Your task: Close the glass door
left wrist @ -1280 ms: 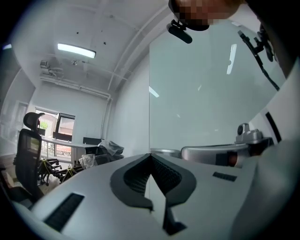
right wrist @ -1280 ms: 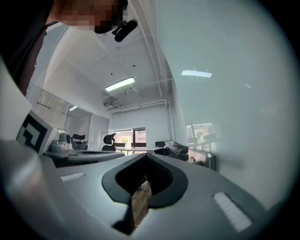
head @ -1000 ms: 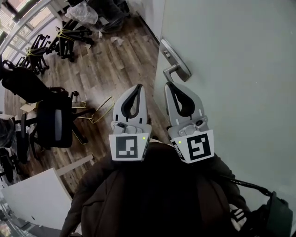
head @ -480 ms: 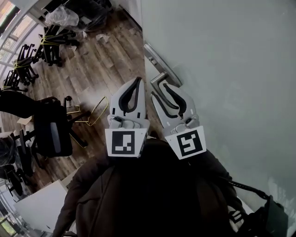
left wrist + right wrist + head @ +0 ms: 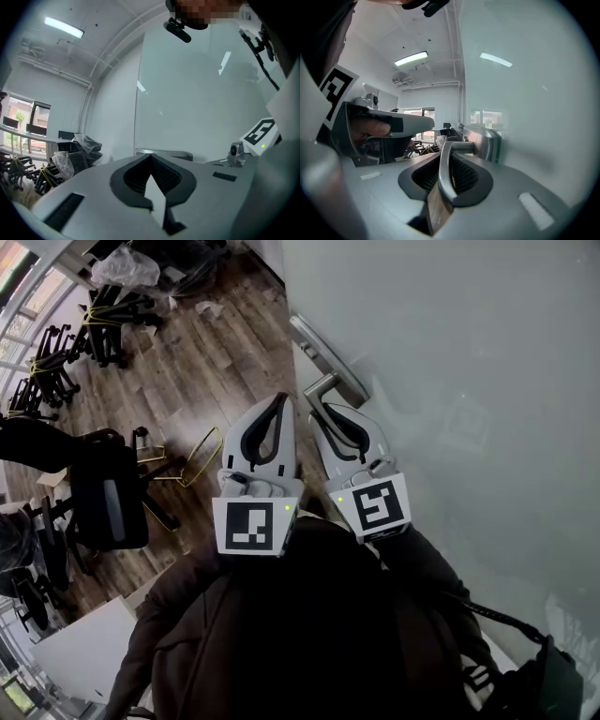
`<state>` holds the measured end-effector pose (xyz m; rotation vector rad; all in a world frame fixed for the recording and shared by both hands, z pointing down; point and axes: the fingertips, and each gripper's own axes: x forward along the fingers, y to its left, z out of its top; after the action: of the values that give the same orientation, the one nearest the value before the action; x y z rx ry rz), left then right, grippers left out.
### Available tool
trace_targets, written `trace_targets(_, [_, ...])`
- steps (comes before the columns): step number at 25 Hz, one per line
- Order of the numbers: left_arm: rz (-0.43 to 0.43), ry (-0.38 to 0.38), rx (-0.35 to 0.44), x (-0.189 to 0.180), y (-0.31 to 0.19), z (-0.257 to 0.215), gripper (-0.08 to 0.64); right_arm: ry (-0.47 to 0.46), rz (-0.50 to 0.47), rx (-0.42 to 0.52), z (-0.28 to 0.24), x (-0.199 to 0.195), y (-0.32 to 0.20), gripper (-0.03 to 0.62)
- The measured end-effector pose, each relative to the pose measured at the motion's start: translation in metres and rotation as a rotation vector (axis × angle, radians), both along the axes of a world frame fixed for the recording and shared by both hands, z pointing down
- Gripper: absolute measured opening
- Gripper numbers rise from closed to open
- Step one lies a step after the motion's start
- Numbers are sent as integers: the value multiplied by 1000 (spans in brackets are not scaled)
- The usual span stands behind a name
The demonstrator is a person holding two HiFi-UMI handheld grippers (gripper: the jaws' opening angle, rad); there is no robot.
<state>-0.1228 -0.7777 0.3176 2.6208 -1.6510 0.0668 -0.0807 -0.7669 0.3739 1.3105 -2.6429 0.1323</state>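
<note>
Right gripper (image 5: pixel 328 413) fingers just been closing, now clamped on door handle (image 5: pixel 317 385) lever at edge of glass door (image 5: pixel 450 352). Left gripper (image 5: pixel 277 401) just beside, fingers together, nothing between.

**Cool greys and black against your warm brown floor**

Your pale grey-green frosted glass door (image 5: pixel 469 381) carries a brushed silver metal lever handle (image 5: pixel 323 382) on a matching silver plate. Your light grey plastic left gripper (image 5: pixel 278 401) and light grey plastic right gripper (image 5: pixel 325 412) each have black ribbed pads. Each also has a white cube printed with a black square pattern, with a small green light glowing beside it. Your dark brown jacket sleeves (image 5: pixel 281 634) look almost black. The brown wood-plank floor (image 5: pixel 206 352) is streaked with lighter and darker boards, and you also see black office chairs (image 5: pixel 108 493) and a thin yellow wire frame (image 5: pixel 208 454).
</note>
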Motion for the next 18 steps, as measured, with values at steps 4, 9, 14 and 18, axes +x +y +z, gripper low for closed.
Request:
trace_targets(4, [-46,1,-12,-4,7,3,-3,-14,-10,-24,0,0,-13,63])
trace_targets(9, [-135,10,-46,-9,21,10,-3,-25,-43,-38,-3,0,-24,63])
trace_targets(14, [-225,10,-39,-31,56,12,-3,-38,-83,-53,3,-15,-2,63])
trace_targets(18, [-276,17,-29,-52,95,24,-3,-42,-122,-46,13,-36,31,63])
